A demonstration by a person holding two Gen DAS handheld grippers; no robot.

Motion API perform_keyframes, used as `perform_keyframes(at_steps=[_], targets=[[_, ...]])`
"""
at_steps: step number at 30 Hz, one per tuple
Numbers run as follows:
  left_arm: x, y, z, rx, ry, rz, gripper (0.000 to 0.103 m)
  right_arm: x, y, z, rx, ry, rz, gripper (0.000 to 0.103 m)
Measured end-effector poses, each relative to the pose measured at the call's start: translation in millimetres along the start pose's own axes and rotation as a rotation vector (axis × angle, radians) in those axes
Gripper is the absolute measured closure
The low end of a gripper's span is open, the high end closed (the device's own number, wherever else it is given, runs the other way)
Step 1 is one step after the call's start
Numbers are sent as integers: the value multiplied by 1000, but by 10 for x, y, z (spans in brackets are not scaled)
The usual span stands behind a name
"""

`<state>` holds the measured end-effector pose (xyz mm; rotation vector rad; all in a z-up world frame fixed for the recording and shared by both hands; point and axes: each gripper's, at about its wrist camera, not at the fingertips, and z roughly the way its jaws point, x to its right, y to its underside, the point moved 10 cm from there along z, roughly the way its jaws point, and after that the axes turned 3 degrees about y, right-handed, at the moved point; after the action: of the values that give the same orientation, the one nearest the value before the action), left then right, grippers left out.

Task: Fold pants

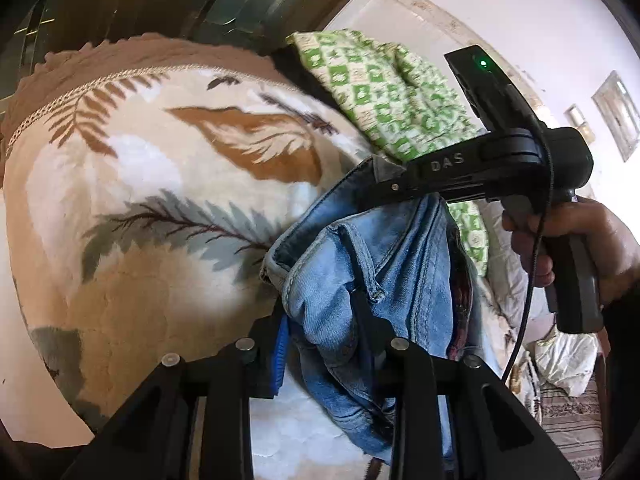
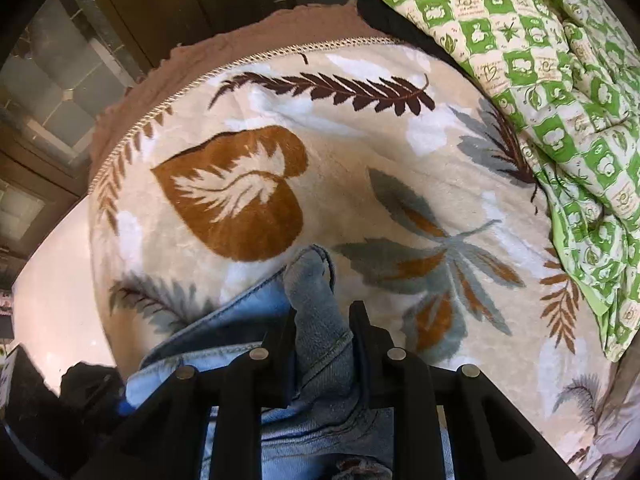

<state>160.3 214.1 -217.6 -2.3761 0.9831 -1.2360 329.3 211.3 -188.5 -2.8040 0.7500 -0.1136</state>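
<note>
Light blue denim pants (image 1: 372,264) hang bunched above a bed covered by a cream leaf-print blanket (image 1: 160,184). My left gripper (image 1: 324,320) is shut on a thick fold of the pants. In the left wrist view the right gripper (image 1: 380,172) is held by a hand and is shut on the upper edge of the pants. In the right wrist view my right gripper (image 2: 324,316) is shut on a grey-blue fold of the pants (image 2: 316,304), with more denim hanging down to the left. The blanket (image 2: 360,184) lies below.
A green and white checked quilt (image 1: 384,96) lies at the far side of the bed, also in the right wrist view (image 2: 560,80). Dark wooden cabinets (image 2: 120,20) stand behind the bed. A white pillow and bags (image 1: 560,352) lie at the right.
</note>
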Motion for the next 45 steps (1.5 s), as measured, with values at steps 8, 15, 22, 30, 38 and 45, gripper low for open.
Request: perform_keyframes(at_steps=[8, 15, 22, 30, 38, 45], targets=[[2, -36, -186, 18, 2, -11, 0, 223, 77, -84, 76, 45, 112, 26], [410, -123, -626, 41, 36, 214, 0, 701, 1011, -1104, 310, 71, 294, 4], [1622, -12, -817, -52, 259, 598, 0, 893, 2593, -1704, 478, 68, 623, 0], [3203, 1137, -371, -473, 601, 1081, 0, 658, 4621, -1601, 607, 194, 1203, 0], [4037, 2382, 224, -790, 663, 1333, 0, 723, 5832, -1553, 763, 256, 1631, 0], [4395, 3177, 431, -1033, 709, 1413, 0, 982, 6100, -1203, 786, 137, 1842, 0]])
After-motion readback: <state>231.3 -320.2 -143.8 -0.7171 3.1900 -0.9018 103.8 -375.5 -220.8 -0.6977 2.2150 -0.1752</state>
